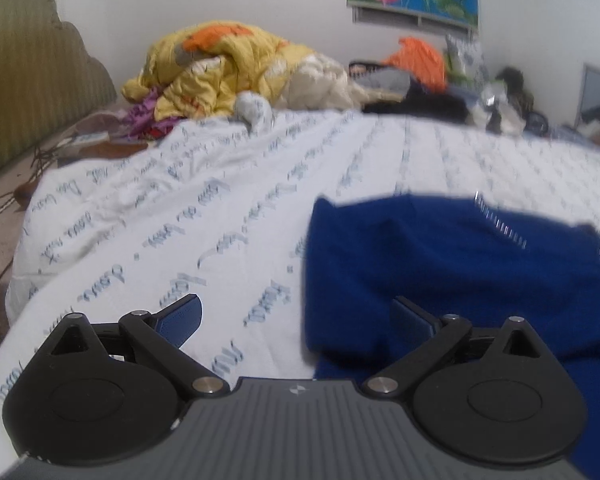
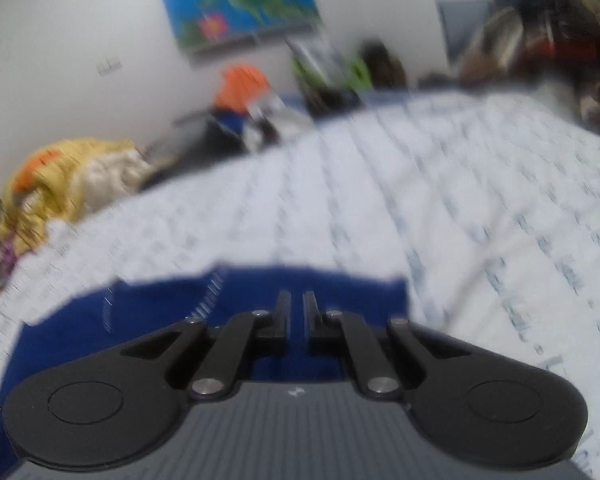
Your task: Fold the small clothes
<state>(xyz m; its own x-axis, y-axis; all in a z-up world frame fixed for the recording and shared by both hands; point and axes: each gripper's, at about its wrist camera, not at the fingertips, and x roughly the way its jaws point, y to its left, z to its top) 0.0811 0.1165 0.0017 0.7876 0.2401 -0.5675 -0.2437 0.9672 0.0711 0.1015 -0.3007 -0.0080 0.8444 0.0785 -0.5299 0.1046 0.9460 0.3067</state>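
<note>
A dark blue garment [image 1: 452,268] lies on the white bed sheet with blue script print [image 1: 204,208]. In the left wrist view my left gripper [image 1: 296,312] is open, its jaws wide apart over the garment's left edge, the right finger above the blue cloth and the left finger above the sheet. In the right wrist view, which is blurred, the garment [image 2: 148,320] lies under my right gripper [image 2: 297,300]. Its jaws are nearly together with a narrow gap; blue cloth shows in the gap, but I cannot tell if it is pinched.
A yellow and orange quilt pile [image 1: 228,68] and other clothes [image 1: 420,60] lie at the far side of the bed. A striped headboard [image 1: 28,68] stands at the left. Cables [image 1: 4,200] lie off the sheet's left edge. More clutter [image 2: 552,40] sits at the right.
</note>
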